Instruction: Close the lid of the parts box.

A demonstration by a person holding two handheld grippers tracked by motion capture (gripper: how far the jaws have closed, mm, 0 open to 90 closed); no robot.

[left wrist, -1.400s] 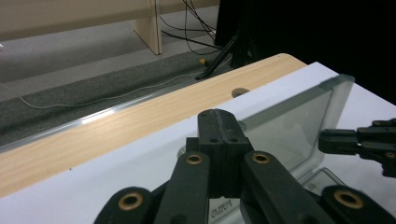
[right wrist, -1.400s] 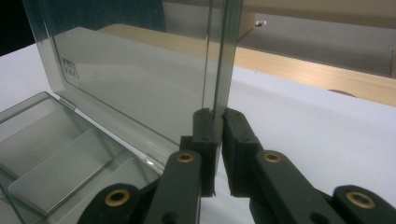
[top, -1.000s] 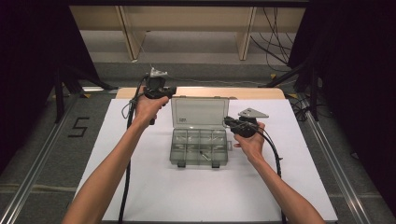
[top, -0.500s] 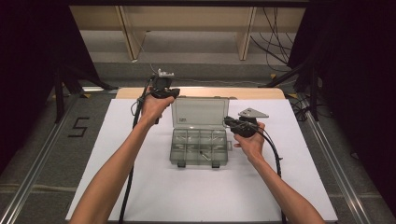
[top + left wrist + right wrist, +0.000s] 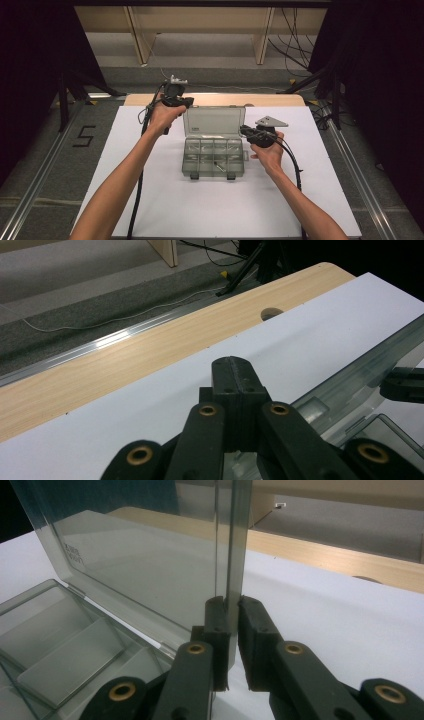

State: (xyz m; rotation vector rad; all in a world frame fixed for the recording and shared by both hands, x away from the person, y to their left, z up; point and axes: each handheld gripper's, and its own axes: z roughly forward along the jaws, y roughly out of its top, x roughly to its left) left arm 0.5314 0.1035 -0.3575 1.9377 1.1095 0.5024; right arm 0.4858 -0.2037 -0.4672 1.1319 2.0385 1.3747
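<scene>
A smoky grey, see-through compartment box [image 5: 213, 156] with a lid [image 5: 150, 565] of the same tinted clear plastic sits on a plain white sheet [image 5: 200, 205]. Beyond the sheet runs a strip of pale wood-grain tabletop [image 5: 100, 375]. Both grippers [image 5: 176, 98] [image 5: 255, 134] are black, with brass-coloured rivets [image 5: 207, 410] at their joints. The floor [image 5: 45, 155] is grey, marked with a black "5" [image 5: 84, 136]

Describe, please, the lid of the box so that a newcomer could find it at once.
On the white sheet covering the table stands a clear compartment box. Its lid rises from the far edge, smoky and see-through, its side edge between the right gripper jaws.
</scene>
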